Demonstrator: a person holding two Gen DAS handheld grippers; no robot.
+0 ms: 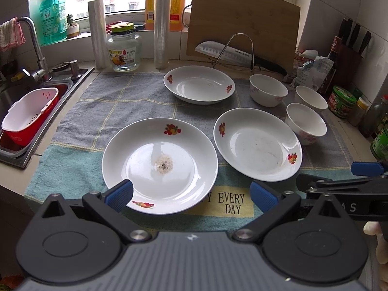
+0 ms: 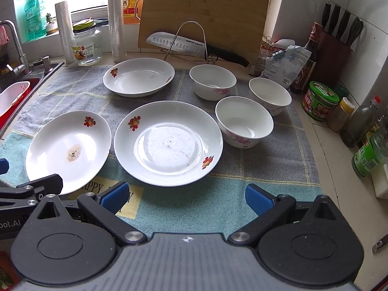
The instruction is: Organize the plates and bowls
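Three white plates with fruit prints lie on a checked towel [image 1: 97,111]: a near-left plate [image 1: 160,167] with a crumb stain, a near-right plate [image 1: 258,144], and a far plate [image 1: 198,84]. Three white bowls with pink flowers [image 1: 268,89] [image 1: 311,98] [image 1: 306,123] stand to the right. My left gripper [image 1: 191,197] is open, its left finger over the near-left plate's front rim. My right gripper [image 2: 186,196] is open above the towel, just in front of the middle plate [image 2: 168,143]. The right view shows the same bowls [image 2: 212,81] [image 2: 270,95] [image 2: 243,121].
A sink [image 1: 14,92] with a red and white basket [image 1: 30,115] lies at the left. A cutting board [image 1: 242,24], knife [image 1: 228,53] and wire rack stand behind. Jars, bottles [image 2: 320,100] and a knife block [image 2: 339,36] crowd the right counter edge. A glass jar [image 1: 124,48] and rolls stand by the window.
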